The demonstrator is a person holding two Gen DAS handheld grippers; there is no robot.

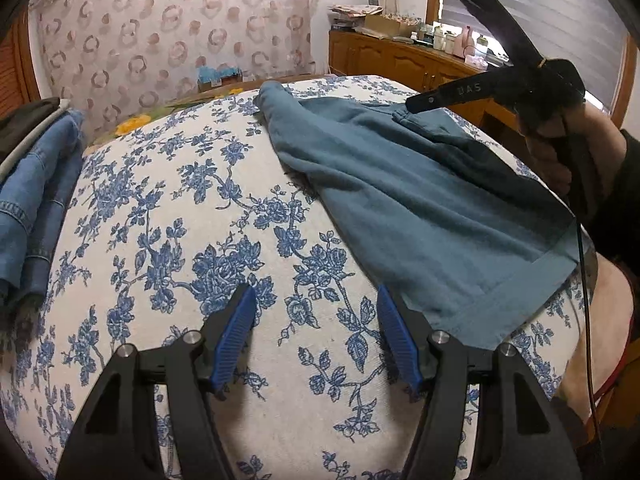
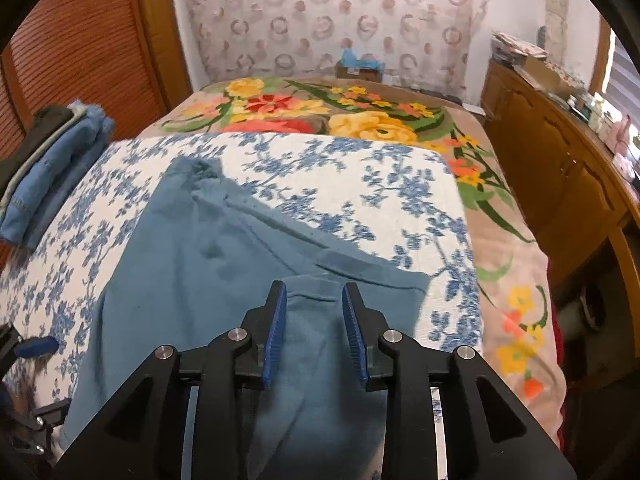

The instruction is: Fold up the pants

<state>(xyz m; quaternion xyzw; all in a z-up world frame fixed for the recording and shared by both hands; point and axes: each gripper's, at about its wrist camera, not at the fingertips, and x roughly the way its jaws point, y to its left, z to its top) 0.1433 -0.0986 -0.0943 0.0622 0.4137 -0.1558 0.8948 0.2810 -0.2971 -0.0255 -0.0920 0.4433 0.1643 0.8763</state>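
Observation:
Teal pants (image 1: 420,200) lie spread on a white cloth with blue flowers (image 1: 180,220) that covers the bed. My left gripper (image 1: 316,296) is open above the cloth, with nothing between its fingers. Its right finger is just beside the hem corner of a pant leg (image 1: 472,312). In the right wrist view the pants (image 2: 192,264) fill the near part of the cloth. My right gripper (image 2: 314,292) hovers over a doubled layer of them. Its blue pads (image 2: 276,320) stand apart without pressing the fabric. A hand holds that gripper (image 1: 414,104) at the upper right of the left wrist view.
A stack of folded jeans (image 1: 32,192) (image 2: 52,176) sits at the left edge of the bed. A bright flowered blanket (image 2: 360,120) covers the far end. A cluttered wooden dresser (image 2: 560,184) runs along the right side, and a louvred wooden door (image 2: 80,40) stands at the left.

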